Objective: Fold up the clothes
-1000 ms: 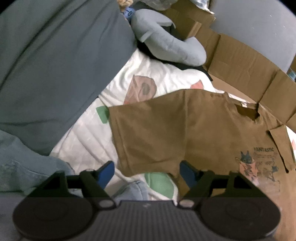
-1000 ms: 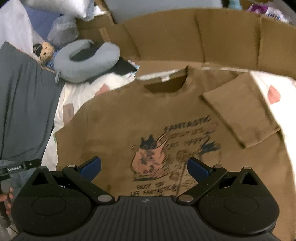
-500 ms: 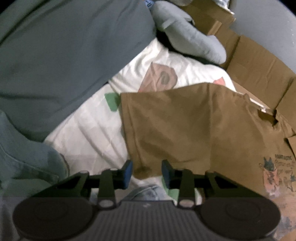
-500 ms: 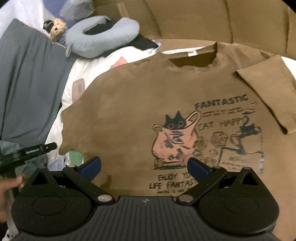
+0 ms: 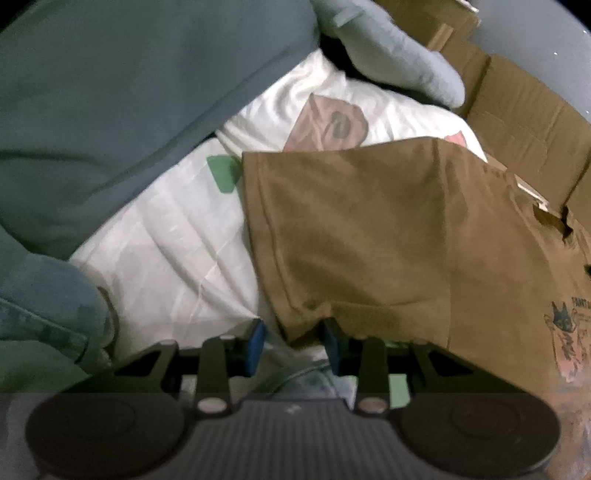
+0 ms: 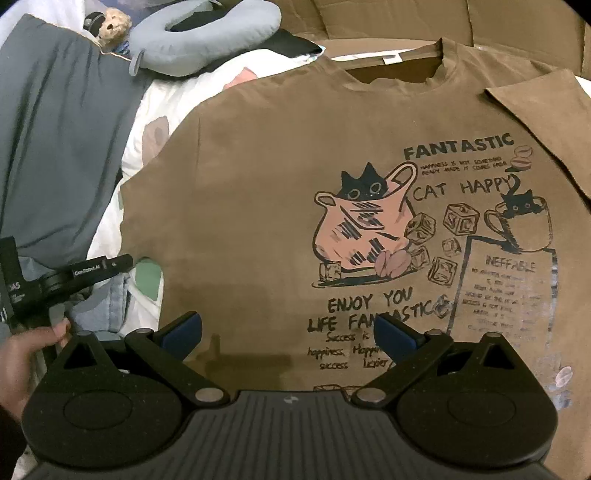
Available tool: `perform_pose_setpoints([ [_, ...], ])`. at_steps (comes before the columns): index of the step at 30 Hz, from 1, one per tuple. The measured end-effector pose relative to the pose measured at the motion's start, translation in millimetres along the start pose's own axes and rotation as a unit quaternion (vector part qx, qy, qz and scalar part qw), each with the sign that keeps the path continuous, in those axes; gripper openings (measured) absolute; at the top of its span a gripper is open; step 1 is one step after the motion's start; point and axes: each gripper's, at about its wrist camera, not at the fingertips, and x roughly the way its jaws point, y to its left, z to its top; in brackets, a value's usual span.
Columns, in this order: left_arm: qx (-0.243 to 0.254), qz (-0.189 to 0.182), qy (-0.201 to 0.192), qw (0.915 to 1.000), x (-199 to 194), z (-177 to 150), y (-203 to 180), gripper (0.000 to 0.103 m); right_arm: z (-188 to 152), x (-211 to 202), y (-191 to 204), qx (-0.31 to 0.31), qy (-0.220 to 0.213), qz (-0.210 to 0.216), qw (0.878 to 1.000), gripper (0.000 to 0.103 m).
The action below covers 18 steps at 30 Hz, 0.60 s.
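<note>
looks like someone's bedroom: white patterned quilted bedspread, grey-blue U-shaped neck pillow, little tan teddy bear, flattened brown cardboard boxes.

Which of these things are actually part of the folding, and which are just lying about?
Part of the job: brown T-shirt, left gripper at its sleeve, right gripper.

Lying about: neck pillow, teddy bear, grey blanket, cardboard.

Right gripper hovers wide-fingered over brown T-shirt — cat print up.
</note>
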Motion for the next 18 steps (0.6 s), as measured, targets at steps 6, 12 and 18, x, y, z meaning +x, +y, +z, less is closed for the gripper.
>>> perform_pose_setpoints([
  [6, 0.012, 0.003, 0.003, 0.9999, 5.6, 5.1, -6.7, 0.037, -0.6, 1.2, -1.8, 0.003, 0.001, -0.002, 1.0, 0.102],
  [12, 0.008, 0.012, 0.028, 0.9995, 14.1, 10.8, -9.8, 0.037, -5.9, 6.9, -2.3, 0.01, 0.013, 0.0, 1.0, 0.102],
  [18, -0.075, -0.003, 0.044, 0.9962, 10.2, 9.9, 3.1, 0.034, -8.4, 9.3, 0.4, 0.011, 0.017, 0.009, 1.0, 0.102],
])
